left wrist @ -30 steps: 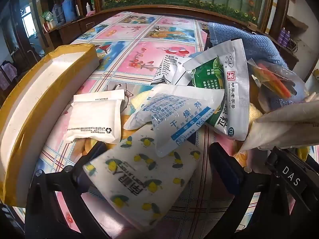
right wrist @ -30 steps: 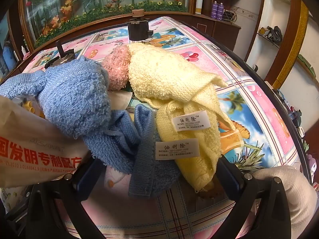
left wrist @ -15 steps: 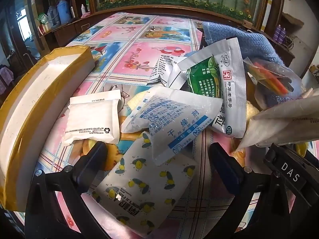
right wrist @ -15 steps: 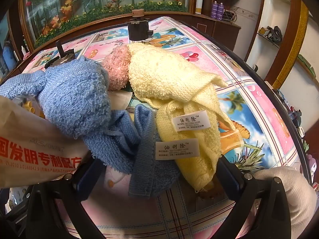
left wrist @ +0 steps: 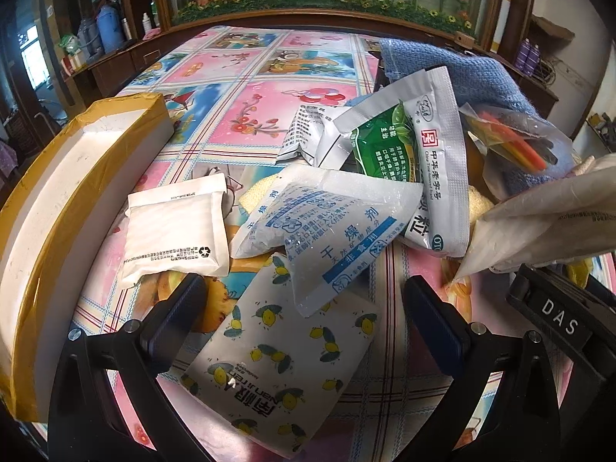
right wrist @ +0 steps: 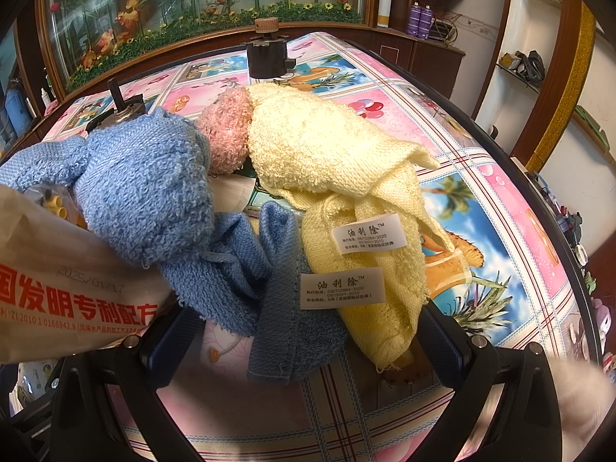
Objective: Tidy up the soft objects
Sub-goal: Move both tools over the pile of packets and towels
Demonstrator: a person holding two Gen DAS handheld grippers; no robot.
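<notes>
A heap of soft things covers the glossy, cartoon-printed tablecloth (left wrist: 246,88). In the left wrist view, a flat lemon-print packet (left wrist: 285,358) lies at lower centre, right between the widely parted fingers of the left gripper (left wrist: 304,308), which has hold of nothing; its smooth plastic skin reaches down to the bottom edge of the frame. A crinkly white desiccant sachet (left wrist: 327,227) with blue lettering overlaps the packet's upper end, just above the finger tips. Left of that sits a plain white pouch (left wrist: 175,231), puffy and square, and beyond it, along the left edge, a long white box (left wrist: 73,192) edged in brown tape. A green and white foil sachet (left wrist: 419,161) leans at upper right against a blue towel (left wrist: 462,73). In the right wrist view, the right gripper (right wrist: 304,331) also stands wide open and empty, with the nubbly blue towel's hanging end and a looped yellow towel (right wrist: 327,154) drooping between its fingers, each showing a white sewn label. A fuzzy pink cloth (right wrist: 227,131) peeks out at upper centre between them.
</notes>
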